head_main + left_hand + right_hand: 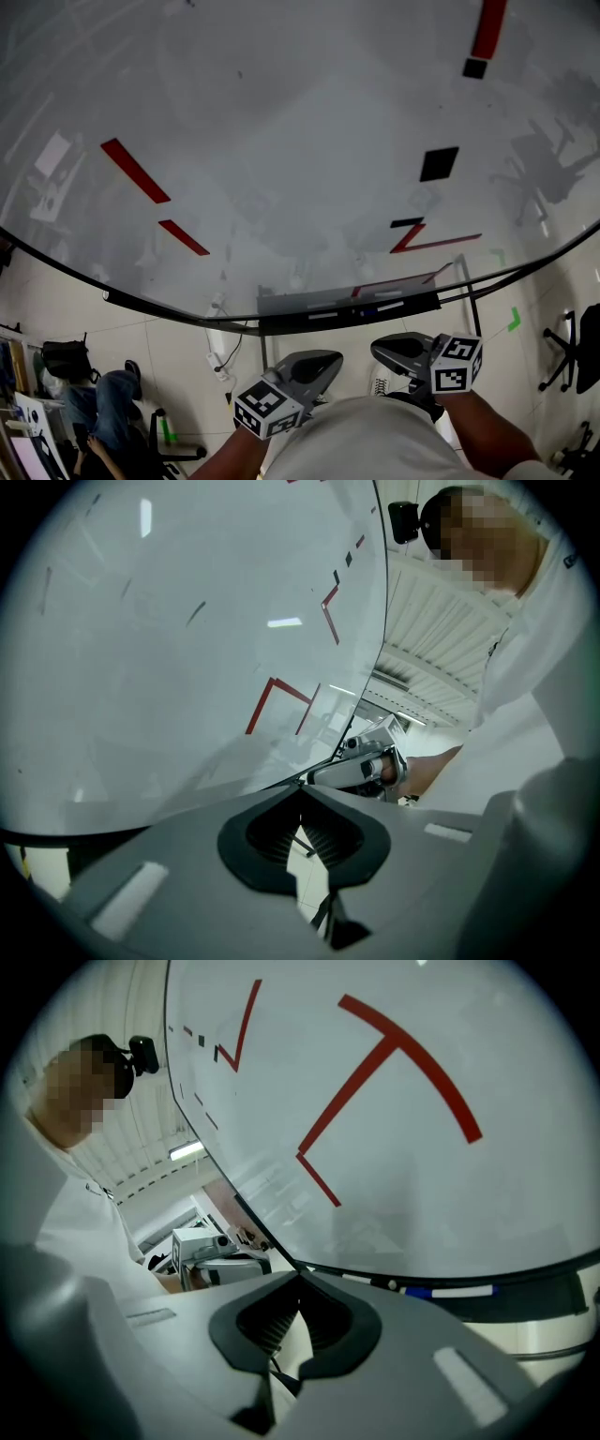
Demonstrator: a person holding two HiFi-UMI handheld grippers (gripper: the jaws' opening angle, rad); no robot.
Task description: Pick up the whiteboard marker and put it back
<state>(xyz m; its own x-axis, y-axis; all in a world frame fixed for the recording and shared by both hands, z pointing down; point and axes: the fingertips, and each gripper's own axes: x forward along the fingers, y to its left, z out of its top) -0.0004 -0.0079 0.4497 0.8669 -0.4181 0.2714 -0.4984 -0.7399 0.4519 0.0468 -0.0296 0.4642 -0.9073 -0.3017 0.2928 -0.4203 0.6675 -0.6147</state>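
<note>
Whiteboard marker [450, 1290] rests in its tray [562, 1299]; my left gripper [300, 791] and right gripper [300, 1279] hover short of it, fingers clenched empty.

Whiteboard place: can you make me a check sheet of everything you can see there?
Surface: whiteboard with red strokes and black squares on it.
Job's things: whiteboard marker, blue at one end, lying in the tray under the board.
Clutter: dark bag on the floor at left.
Grippers: left gripper shut, empty; right gripper shut, empty.
Cables: white cable below the board.
Surroundings: tiled floor, office chair, a seated person's legs.
</note>
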